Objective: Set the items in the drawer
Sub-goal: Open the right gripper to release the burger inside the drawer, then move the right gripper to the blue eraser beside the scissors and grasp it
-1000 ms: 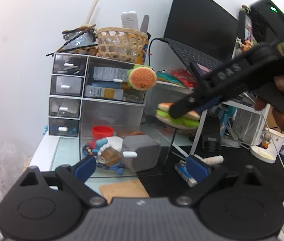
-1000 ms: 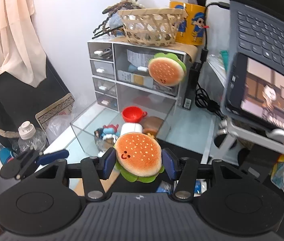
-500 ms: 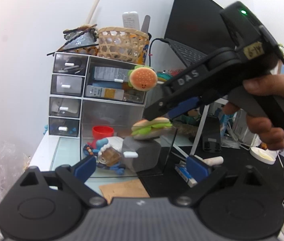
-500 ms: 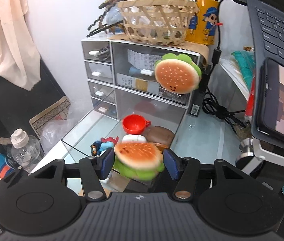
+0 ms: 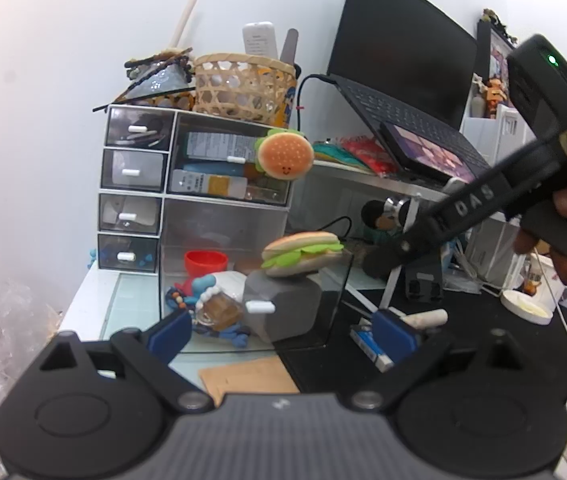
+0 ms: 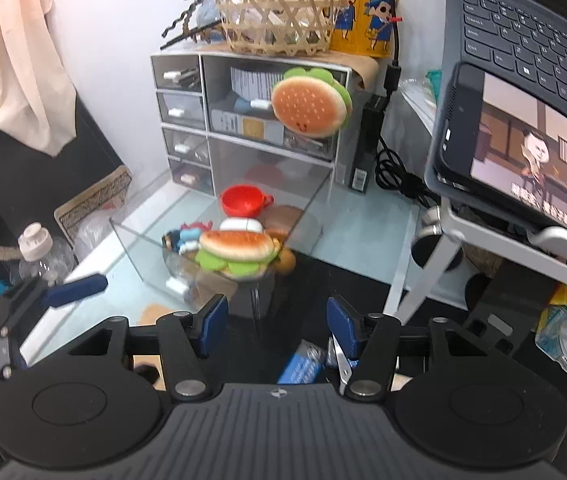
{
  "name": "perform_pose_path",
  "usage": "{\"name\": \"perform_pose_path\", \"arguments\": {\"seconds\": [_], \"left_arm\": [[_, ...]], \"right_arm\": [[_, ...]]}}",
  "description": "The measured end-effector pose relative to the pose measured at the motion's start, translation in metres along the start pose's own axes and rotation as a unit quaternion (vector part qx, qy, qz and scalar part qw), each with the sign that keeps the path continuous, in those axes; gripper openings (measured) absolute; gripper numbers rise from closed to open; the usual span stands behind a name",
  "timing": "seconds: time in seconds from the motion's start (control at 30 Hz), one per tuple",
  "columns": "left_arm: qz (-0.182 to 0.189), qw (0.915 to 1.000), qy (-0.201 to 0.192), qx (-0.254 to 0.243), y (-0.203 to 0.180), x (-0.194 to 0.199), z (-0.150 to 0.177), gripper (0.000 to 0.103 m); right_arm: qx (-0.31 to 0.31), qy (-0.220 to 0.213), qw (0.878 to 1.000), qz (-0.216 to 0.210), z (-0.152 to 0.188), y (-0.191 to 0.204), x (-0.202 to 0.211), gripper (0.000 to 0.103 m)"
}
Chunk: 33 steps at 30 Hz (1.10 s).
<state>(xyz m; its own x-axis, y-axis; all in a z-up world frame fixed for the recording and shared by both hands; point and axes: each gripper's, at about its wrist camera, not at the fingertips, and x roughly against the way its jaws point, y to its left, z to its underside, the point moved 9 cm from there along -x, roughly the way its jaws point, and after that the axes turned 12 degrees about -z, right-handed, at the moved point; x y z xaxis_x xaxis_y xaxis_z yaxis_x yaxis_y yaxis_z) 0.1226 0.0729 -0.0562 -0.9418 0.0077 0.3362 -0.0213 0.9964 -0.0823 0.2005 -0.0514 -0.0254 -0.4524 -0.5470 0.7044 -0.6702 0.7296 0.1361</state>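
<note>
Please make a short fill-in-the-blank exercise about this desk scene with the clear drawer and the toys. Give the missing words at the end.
1. The cup inside the open clear drawer is ____ in colour.
2. The right gripper is open and holds ____.
3. One plush burger lies on the things in the drawer; the other burger hangs in front of the ____ organizer.
4. On top of the organizer stands a woven ____.

Missing words: red; nothing; drawer; basket

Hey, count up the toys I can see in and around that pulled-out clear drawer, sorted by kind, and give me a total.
Plush burgers: 2, one lying on the drawer's things, one hanging on the organizer front
Red toy cups: 1
Blue figures: 1
Total: 4; other things in the clear drawer are too hidden to name.
</note>
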Motion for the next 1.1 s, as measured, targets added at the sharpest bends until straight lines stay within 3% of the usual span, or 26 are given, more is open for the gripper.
{"name": "perform_pose_path", "arguments": {"seconds": [0.4, 0.73, 1.1], "left_arm": [[0.005, 1.0, 0.001, -0.005, 0.0, 0.0, 0.0, 0.098], [0.003, 1.0, 0.001, -0.001, -0.001, -0.001, 0.001, 0.098], [0.001, 1.0, 0.001, -0.001, -0.001, 0.0, 0.001, 0.098]], "right_arm": [[-0.022, 0.047, 0.999, -0.005, 0.029, -0.009, -0.015, 0.057], [-0.037, 0.085, 0.996, -0.008, 0.046, -0.012, -0.039, 0.048], [-0.046, 0.109, 0.993, -0.001, 0.057, -0.019, -0.054, 0.048]]}}
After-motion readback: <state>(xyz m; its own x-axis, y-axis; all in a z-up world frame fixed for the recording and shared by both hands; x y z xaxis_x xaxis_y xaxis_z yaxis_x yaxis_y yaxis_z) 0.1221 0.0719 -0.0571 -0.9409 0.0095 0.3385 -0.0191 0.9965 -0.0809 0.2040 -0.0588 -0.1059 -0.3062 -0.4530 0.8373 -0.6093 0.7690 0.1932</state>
